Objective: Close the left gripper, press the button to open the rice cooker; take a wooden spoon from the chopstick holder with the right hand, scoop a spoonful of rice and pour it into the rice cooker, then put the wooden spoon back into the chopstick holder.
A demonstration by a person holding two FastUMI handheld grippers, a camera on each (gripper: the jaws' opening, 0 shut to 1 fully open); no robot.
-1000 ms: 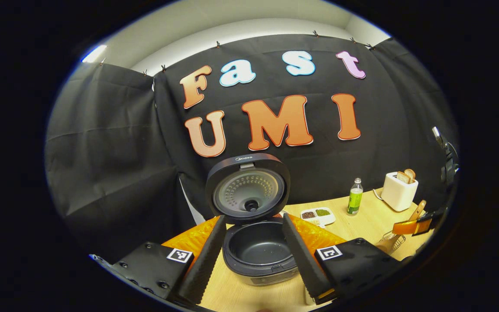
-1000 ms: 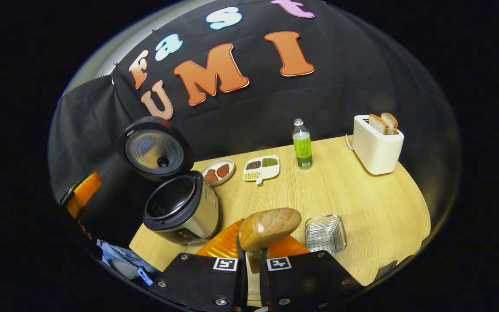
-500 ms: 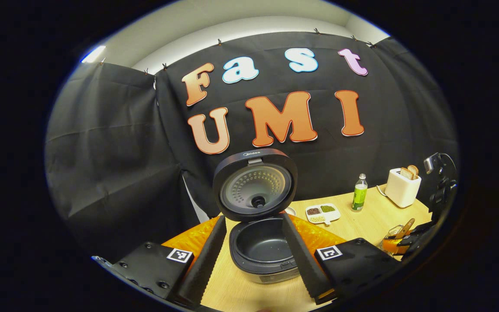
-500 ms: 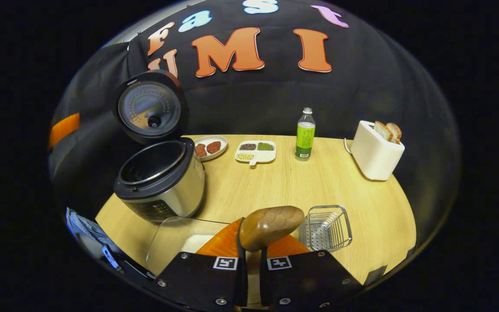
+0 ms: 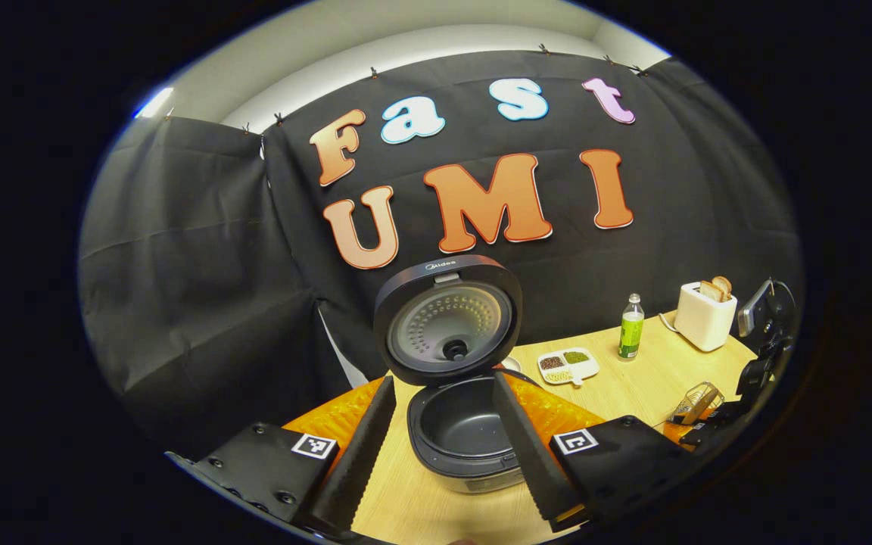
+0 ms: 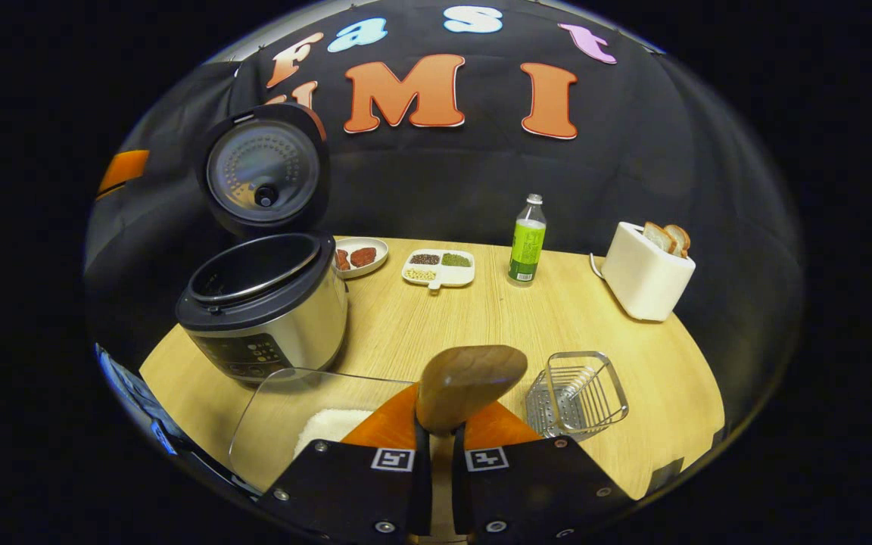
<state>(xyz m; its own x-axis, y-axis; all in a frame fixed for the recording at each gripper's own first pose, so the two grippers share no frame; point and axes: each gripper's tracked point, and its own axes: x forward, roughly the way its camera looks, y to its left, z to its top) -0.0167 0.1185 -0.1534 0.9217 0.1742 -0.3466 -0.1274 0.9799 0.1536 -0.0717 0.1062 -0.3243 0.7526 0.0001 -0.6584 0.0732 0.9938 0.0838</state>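
The rice cooker (image 5: 466,431) stands with its lid (image 5: 447,322) up and its dark pot bare. My left gripper (image 5: 443,446) hangs open just in front of it, a finger on either side of the pot. My right gripper (image 6: 440,439) is shut on the handle of the wooden spoon (image 6: 470,382), whose bowl sticks up above the fingers. The spoon hangs over the near edge of a clear container (image 6: 277,412) holding white rice (image 6: 326,428). The wire chopstick holder (image 6: 576,393) stands just right of the spoon. The cooker (image 6: 262,310) is to the far left of the spoon.
At the back of the wooden table (image 6: 481,318) are a green bottle (image 6: 527,242), a white toaster (image 6: 648,269) with bread, a divided dish (image 6: 436,266) of grains and a small plate (image 6: 356,256). The table's edge curves close on the right.
My right gripper has carried the spoon toward the rice container, which now shows in full. The left gripper has drawn back slightly from the cooker and stays open.
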